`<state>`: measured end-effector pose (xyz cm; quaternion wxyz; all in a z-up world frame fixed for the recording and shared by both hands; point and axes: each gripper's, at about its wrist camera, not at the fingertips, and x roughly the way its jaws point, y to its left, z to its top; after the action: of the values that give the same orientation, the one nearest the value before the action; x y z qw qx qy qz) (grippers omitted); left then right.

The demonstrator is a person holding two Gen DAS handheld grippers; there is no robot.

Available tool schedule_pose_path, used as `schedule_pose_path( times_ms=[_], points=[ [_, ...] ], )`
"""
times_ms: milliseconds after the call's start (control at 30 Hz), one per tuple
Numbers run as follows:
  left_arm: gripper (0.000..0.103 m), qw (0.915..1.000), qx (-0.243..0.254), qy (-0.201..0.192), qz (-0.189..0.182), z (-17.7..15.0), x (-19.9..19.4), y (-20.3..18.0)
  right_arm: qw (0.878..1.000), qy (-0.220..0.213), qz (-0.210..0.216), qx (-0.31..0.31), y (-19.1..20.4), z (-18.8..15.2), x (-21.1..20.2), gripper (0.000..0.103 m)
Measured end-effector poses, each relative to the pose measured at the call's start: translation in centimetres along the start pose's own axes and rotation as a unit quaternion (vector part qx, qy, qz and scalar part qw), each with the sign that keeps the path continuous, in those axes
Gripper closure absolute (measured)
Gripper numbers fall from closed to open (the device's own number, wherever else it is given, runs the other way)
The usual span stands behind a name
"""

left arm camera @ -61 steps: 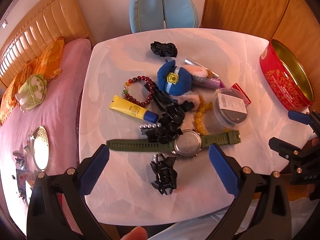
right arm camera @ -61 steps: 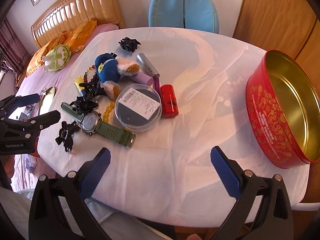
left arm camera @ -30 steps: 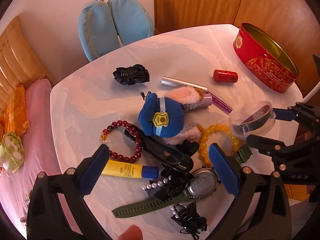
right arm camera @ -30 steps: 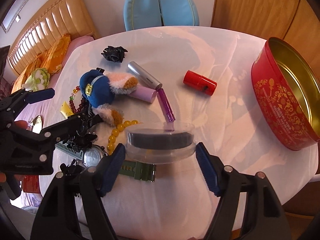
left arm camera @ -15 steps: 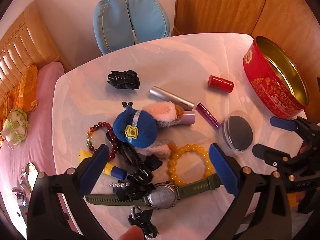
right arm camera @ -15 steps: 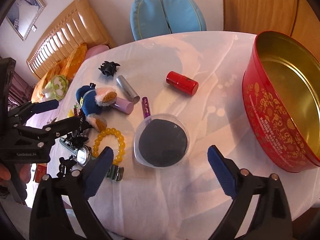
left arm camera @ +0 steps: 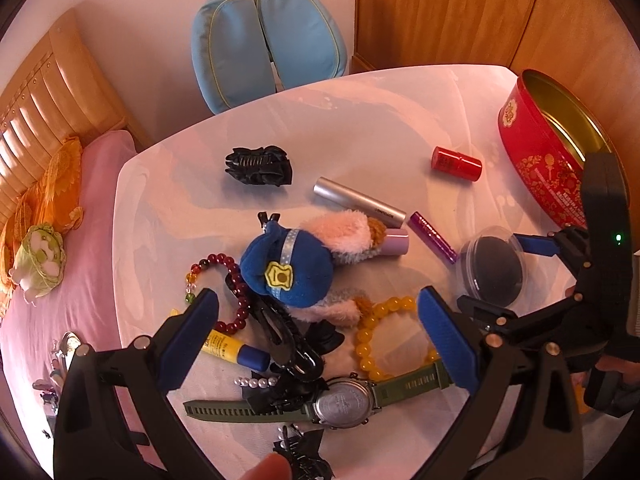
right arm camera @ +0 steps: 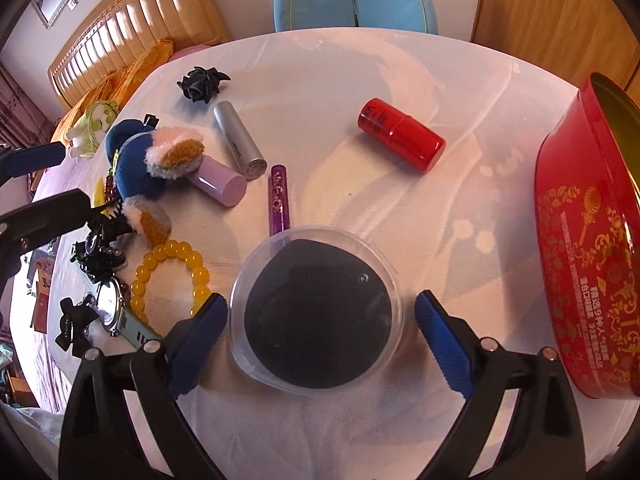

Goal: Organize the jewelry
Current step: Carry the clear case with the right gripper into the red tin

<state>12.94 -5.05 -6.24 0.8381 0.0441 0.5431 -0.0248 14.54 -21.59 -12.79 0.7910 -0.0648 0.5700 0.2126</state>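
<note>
Jewelry is spread over the white counter (right arm camera: 320, 80): a yellow bead bracelet (right arm camera: 172, 276) lies just left of the right tongs (right arm camera: 316, 320), and a green watch (left arm camera: 340, 400) is seen between the fingers of the left tongs (left arm camera: 316, 332), beside a red bead bracelet (left arm camera: 228, 292). Both tongs are held open, gripping nothing. A clear round container (right arm camera: 316, 312) sits between the right tongs' fingers, though contact cannot be told. A red tin (right arm camera: 592, 280) stands to their right.
</note>
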Motion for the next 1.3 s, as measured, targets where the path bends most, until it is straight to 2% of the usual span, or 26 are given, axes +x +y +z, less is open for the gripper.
schedule_pose_path(
  times_ms=[33,67,267,567,767,933,1100,1300],
  points=[
    [0.007,1.0000,-0.003,0.003,-0.003,0.0,0.2,0.1,1.000,-0.003,-0.009,-0.002,0.1,0.0,-0.1,0.015],
    [0.007,0.9999,-0.004,0.006,-0.009,0.0,0.3,0.3,1.000,-0.006,-0.019,-0.007,0.2,0.0,-0.2,0.026],
    [0.007,0.9998,0.010,0.000,-0.019,0.4,0.2,-0.3,0.999,-0.025,-0.024,0.011,-0.2,-0.1,-2.0,0.026],
    [0.007,0.9983,0.052,-0.012,-0.023,2.1,-0.7,-2.8,0.992,-0.121,-0.011,0.015,-1.2,1.0,-9.4,0.026],
    [0.007,0.9899,0.122,-0.064,-0.033,6.7,-2.7,-8.3,0.980,-0.190,-0.038,0.048,-5.5,1.8,-14.5,0.026],
    [0.007,0.9791,0.157,-0.107,-0.073,11.5,-4.1,-13.9,0.968,-0.224,-0.071,0.087,-10.6,1.7,-17.6,0.026],
    [0.007,0.9697,0.188,-0.121,-0.099,14.8,-3.5,-19.0,0.959,-0.233,-0.107,0.120,-15.5,0.9,-18.5,0.026],
    [0.007,0.9660,0.211,-0.100,-0.110,17.1,-0.6,-23.2,0.958,-0.207,-0.129,0.153,-20.2,-0.2,-16.6,0.026]
  ],
)
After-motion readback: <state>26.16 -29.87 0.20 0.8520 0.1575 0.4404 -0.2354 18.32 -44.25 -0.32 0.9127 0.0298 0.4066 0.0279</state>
